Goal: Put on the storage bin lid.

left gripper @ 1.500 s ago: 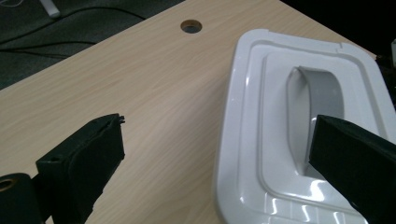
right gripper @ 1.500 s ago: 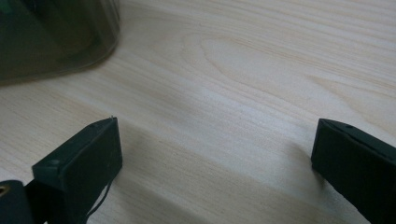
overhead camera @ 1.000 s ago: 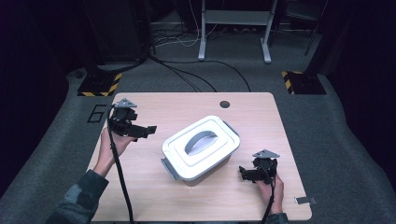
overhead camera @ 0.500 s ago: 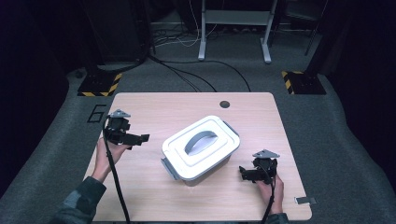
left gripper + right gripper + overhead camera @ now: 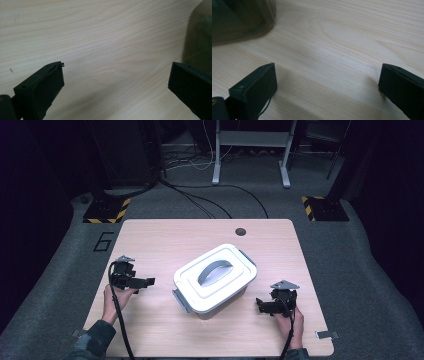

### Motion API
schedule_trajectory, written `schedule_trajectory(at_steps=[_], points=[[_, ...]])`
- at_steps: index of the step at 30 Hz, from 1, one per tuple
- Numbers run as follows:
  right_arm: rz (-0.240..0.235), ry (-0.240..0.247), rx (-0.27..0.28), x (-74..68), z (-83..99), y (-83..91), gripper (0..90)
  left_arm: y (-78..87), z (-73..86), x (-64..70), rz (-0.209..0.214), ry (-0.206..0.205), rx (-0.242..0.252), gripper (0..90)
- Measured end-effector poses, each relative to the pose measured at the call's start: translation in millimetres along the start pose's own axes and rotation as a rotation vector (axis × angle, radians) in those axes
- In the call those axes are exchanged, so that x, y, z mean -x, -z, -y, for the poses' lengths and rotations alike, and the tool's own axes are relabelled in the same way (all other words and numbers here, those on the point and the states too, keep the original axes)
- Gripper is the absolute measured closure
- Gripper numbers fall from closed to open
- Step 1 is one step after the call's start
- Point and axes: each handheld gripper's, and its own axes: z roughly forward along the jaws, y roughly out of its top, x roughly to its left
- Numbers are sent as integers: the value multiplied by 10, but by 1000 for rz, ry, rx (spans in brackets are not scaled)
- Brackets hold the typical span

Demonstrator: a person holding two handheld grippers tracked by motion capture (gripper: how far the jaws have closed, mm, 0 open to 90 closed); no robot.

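Both grippers (image 5: 150, 281) (image 5: 260, 304) low, flanking box (image 5: 215, 277)

Grey carpet floor (image 5: 360, 255) under a wooden table (image 5: 165, 235), cables (image 5: 210, 195) trailing into seemingly dark surroundings

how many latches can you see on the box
2. One grey latch on the box's near-left end, facing the left tongs; the other latch on its far-right end. The right tongs sit at the box's right, apart from both.
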Motion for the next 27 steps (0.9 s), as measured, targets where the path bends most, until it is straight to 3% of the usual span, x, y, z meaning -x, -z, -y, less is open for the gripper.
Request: schedule_trajectory(at_steps=[3,5,10,14,16,19,22,27], points=[[0,0,1,0,0,0,11,-87,125,-49,-16,21,11,0],[0,0,0,0,0,0,11,-148,193,-84,-21,16,-6,0],[1,0,0,-1,0,0,11,-240,352,-104,-60,21,18,0],[0,0,0,-1,0,0,11,-250,434,-91,-88,-10,82,0],[1,0,0,-1,0,0,11,-260,489,-90,-100,-46,113,5],[-1,4,-1,1,1,2,12,-279,488,-57,-133,-66,101,4],[1,2,0,-1,1,0,12,-323,480,12,-189,-120,73,5],[-3,7,-2,3,2,3,12,-327,480,28,-183,-125,71,1]])
